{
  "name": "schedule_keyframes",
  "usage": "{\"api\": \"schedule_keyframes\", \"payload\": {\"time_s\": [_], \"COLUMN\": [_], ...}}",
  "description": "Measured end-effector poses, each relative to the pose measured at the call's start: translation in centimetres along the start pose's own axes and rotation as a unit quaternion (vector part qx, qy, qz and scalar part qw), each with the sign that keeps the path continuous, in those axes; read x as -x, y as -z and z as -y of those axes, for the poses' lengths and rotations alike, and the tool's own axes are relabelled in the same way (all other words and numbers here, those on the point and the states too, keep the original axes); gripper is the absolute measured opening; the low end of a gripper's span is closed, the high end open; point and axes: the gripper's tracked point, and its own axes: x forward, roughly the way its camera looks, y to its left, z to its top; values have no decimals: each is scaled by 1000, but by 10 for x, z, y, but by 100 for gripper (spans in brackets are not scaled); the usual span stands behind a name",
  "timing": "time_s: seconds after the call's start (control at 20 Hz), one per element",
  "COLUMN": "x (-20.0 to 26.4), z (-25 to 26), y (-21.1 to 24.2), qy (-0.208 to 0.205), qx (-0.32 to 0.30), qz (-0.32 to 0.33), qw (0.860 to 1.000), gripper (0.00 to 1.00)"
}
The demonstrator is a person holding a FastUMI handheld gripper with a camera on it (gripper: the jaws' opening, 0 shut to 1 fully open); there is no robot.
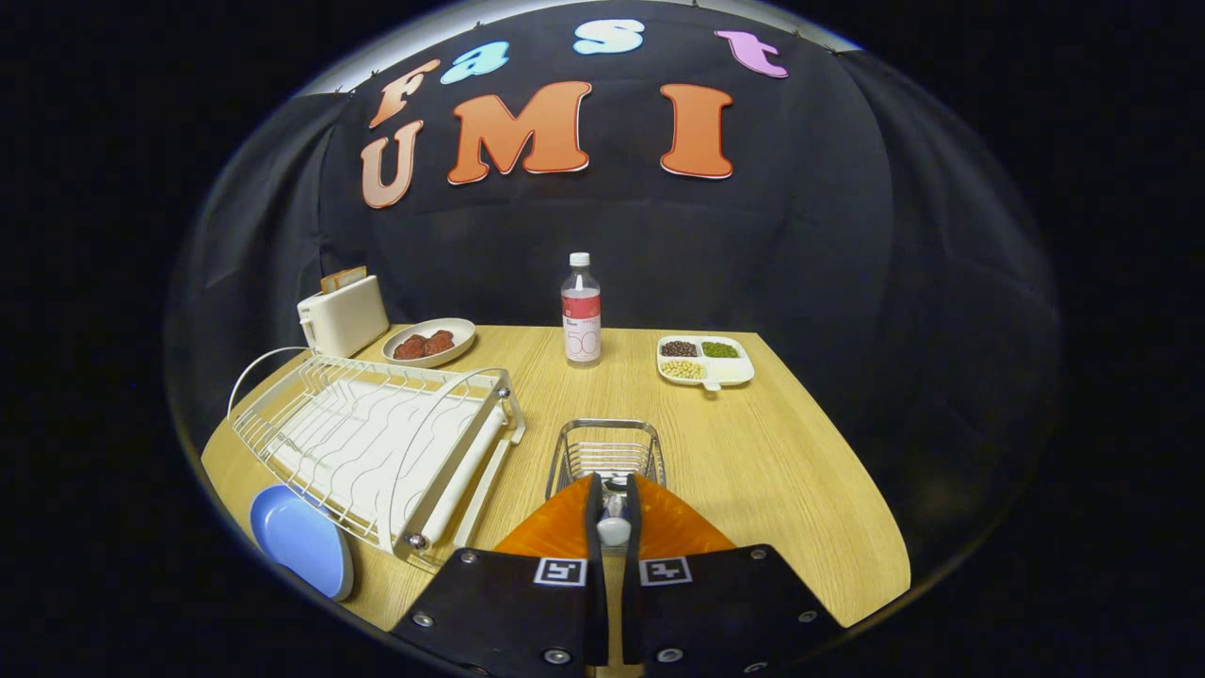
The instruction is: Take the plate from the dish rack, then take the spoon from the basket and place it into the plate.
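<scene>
Plate: blue plate is lying flat on the wooden table, far to the left of the fingers, touching the near corner of the dish rack.
Dish rack: white wire dish rack is sitting on its white drip tray, left of the fingers and stretching away ahead of them; its slots are standing bare.
Toaster: white toaster is standing beyond the rack's far end, well ahead and to the left, with a slice sticking out of its top.
Bowl: pale bowl is holding dark reddish-brown pieces, just right of the toaster, well beyond the fingers.
Basket: small wire basket is standing directly ahead of the fingertips, its near rim hidden behind them.
Gripper: gripper is pointing at the basket with its fingers drawn close together, clamping a pale, rounded spoon handle between them; the rest of the spoon is hidden.
Bottle: clear water bottle with a white cap and red label is standing upright, far beyond the basket.
Divided tray: white divided tray is holding dark, green and pale beans in separate compartments, ahead and to the right, well apart from the fingers.
</scene>
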Motion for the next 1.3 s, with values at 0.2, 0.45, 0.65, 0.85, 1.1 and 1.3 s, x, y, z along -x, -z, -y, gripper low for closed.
{"api": "schedule_keyframes", "payload": {"time_s": [0.2,0.45,0.65,0.85,1.1,1.3], "x": [17,51,84,115,147,162], "z": [-3,-13,-39,-88,-160,-221], "y": [-21,-49,-76,-96,-95,-81], "qy": [17,38,38,13,-32,-75], "qx": [18,15,-3,-20,-16,-11], "qz": [15,36,60,80,86,85], "qw": [1000,999,997,997,996,994], "gripper": [6,6,6,6,6,6]}}
